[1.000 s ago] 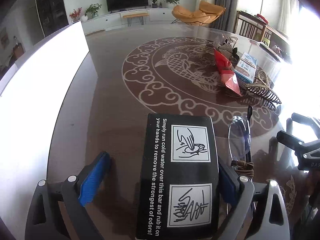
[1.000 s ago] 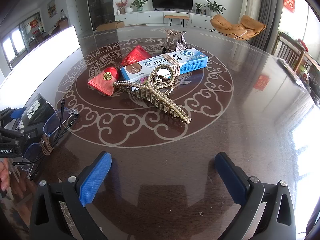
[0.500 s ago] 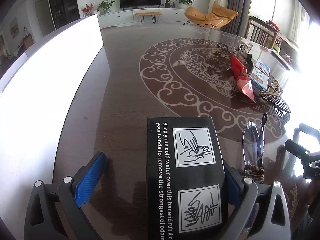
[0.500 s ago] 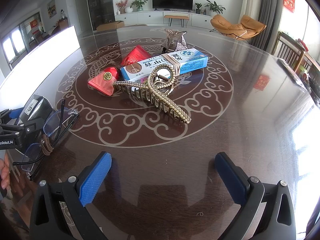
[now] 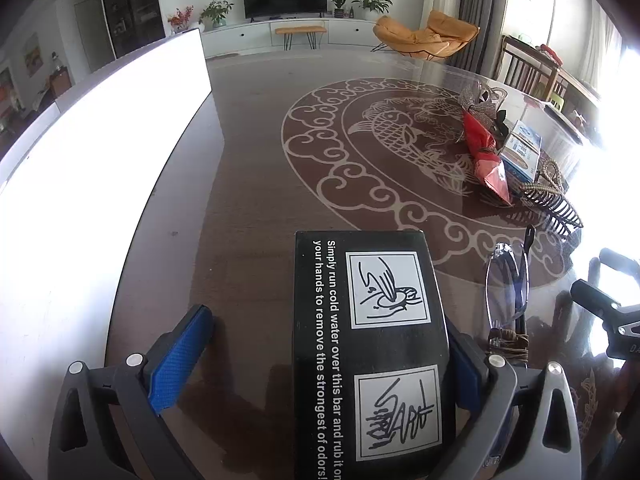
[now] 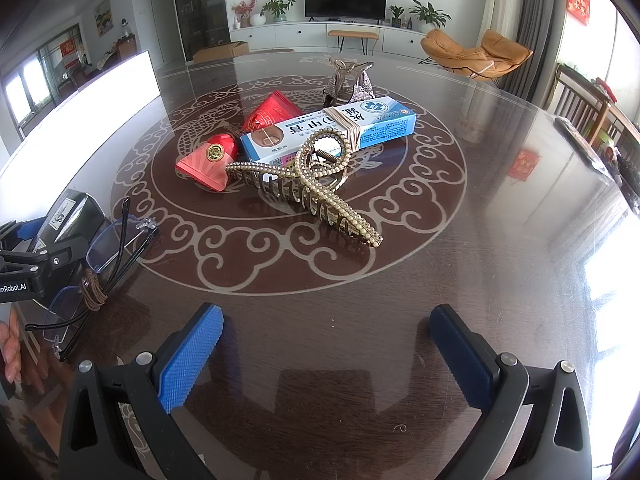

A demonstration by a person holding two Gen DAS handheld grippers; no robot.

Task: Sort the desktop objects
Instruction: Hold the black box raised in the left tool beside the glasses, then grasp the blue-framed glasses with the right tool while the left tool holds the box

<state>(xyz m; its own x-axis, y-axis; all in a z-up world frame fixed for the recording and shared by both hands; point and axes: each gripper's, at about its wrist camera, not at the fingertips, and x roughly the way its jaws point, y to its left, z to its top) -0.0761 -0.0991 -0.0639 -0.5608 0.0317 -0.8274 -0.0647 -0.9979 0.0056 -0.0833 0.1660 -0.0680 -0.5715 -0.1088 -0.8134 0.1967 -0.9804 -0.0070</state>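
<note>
A black box [image 5: 372,340] with white print lies flat on the dark table between the jaws of my left gripper [image 5: 326,326]. The box lies against the right pad, while the left pad [image 5: 180,356] stands well clear of it, so this gripper is open. Folded glasses [image 5: 508,288] tied with a brown cord lie just right of the box. My right gripper [image 6: 326,318] is open over bare table with nothing between its fingers. Beyond it lie a pearl hair claw [image 6: 308,188], a blue-white toothpaste box [image 6: 328,128] and two red packets [image 6: 208,160].
A glittery silver hair clip [image 6: 352,80] stands behind the toothpaste box. A long white panel [image 5: 100,160] runs along the table's left edge. The round glass-topped table [image 6: 480,240] has bare surface to the right. A person's fingers [image 6: 10,344] show at the left border.
The left wrist view has shifted a little and the box now sits straighter between the jaws, whose left finger stands slightly further out. The right gripper and the pile are unchanged.
</note>
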